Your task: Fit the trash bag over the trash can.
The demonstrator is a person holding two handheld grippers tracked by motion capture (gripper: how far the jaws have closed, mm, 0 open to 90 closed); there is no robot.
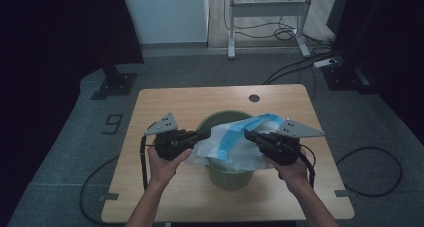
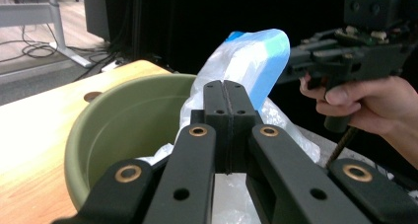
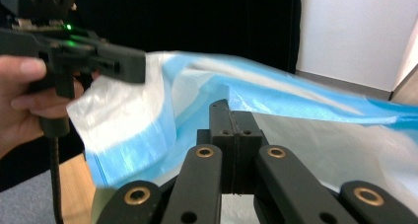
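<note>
Wooden tabletop [image 1: 165, 102] carries a green bucket [image 1: 227, 177] near its middle. At left, we find the left claw [image 1: 207, 133] clamped on the white-and-blue plastic bag [image 1: 227, 142] at the bucket's rim. The bag drapes over the bucket's mouth. At right, the right claw [image 1: 248, 135] is clamped on the bag's opposite edge.

Recording lab, black curtains [image 1: 60, 27], taped floor cables [image 1: 295, 67], wooden table [image 1: 165, 102], desk frame [image 1: 265, 9]
</note>
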